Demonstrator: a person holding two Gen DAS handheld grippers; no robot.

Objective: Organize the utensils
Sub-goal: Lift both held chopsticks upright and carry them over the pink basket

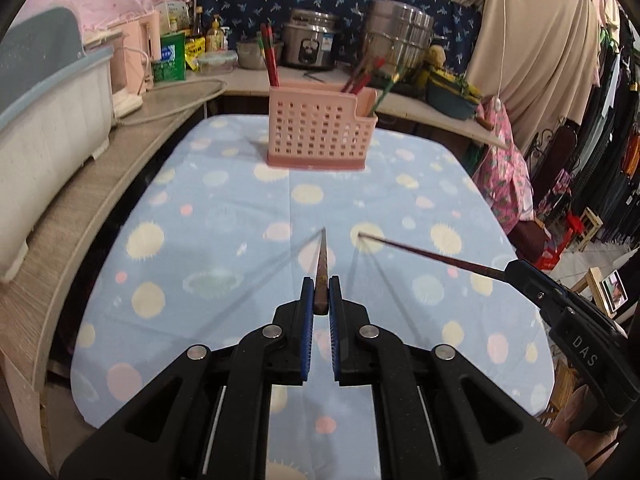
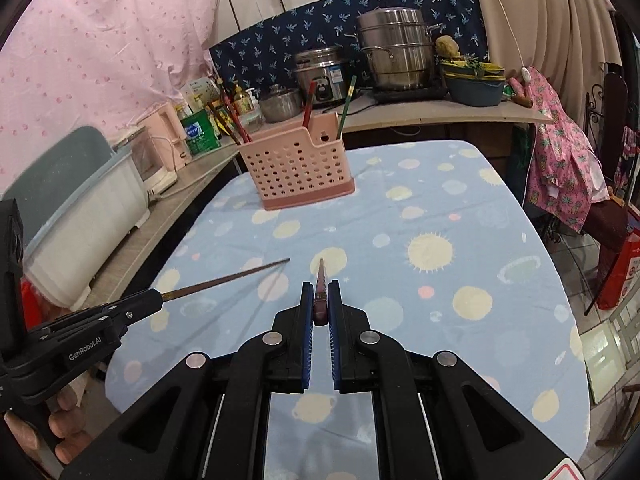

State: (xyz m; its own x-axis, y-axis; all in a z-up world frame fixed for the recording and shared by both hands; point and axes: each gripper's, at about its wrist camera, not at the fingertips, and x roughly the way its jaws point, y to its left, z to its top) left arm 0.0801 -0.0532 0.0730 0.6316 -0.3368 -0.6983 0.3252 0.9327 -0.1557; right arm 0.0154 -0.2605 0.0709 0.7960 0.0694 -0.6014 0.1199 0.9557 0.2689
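Worktop [image 1: 224, 216] under a blue dotted cloth carried one pink perforated basket [image 1: 316, 132] at its far end. The basket held several red and green chopsticks [image 1: 270, 56] upright in its compartments; blur kept me from counting them exactly. Two grippers were in view, each tilted downward above the cloth. The left gripper [image 1: 321, 294] had its jaws clamped on one dark chopstick [image 1: 321, 264], tip pointing ahead toward the basket. The right gripper [image 2: 321, 296] had its jaws clamped on a second chopstick [image 2: 321, 280], likewise pointing forward. Both chopsticks hung clear of the cloth, well apart from the basket, tips angled toward each other.
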